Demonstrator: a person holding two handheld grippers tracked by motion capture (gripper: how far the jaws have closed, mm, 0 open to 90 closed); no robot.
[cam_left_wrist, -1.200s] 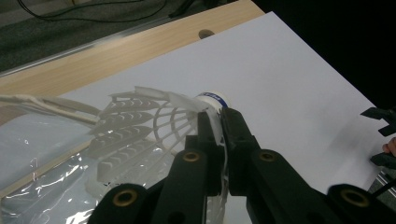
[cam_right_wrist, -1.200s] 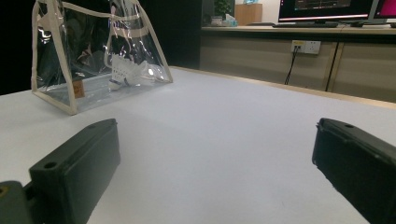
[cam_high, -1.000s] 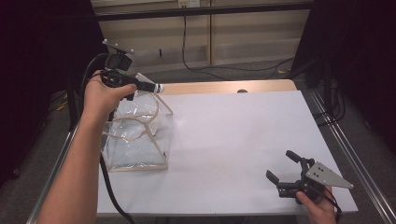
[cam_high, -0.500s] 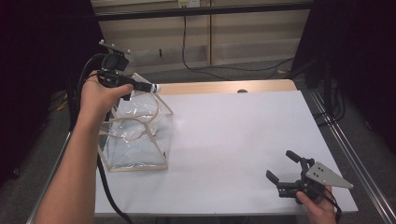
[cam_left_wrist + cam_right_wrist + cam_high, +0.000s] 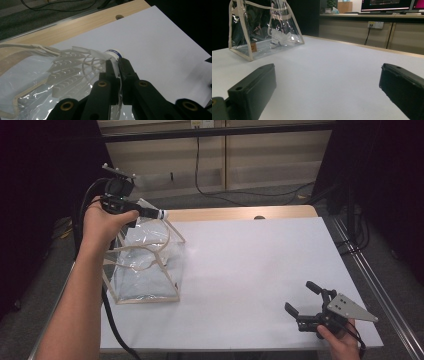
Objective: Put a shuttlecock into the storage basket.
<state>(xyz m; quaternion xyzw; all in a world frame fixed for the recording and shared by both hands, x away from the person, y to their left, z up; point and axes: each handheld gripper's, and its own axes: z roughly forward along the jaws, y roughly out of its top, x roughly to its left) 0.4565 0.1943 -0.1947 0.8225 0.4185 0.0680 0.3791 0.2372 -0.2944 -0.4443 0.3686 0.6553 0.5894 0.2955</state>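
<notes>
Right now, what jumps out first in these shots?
The left gripper, raised above the table's far left, is shut on a white shuttlecock over a clear bag with beige trim. The bag stands at the left of the white table. The right gripper rests open at the near right corner.

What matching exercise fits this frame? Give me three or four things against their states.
Things:
1. left gripper
2. right gripper
3. shuttlecock
4. bag

States:
A. open, holding nothing
B. clear, standing on the table
C. gripped by its feathers
D. shut, above the bag

Pairs: 1-D, 2-A, 3-C, 4-B
</notes>
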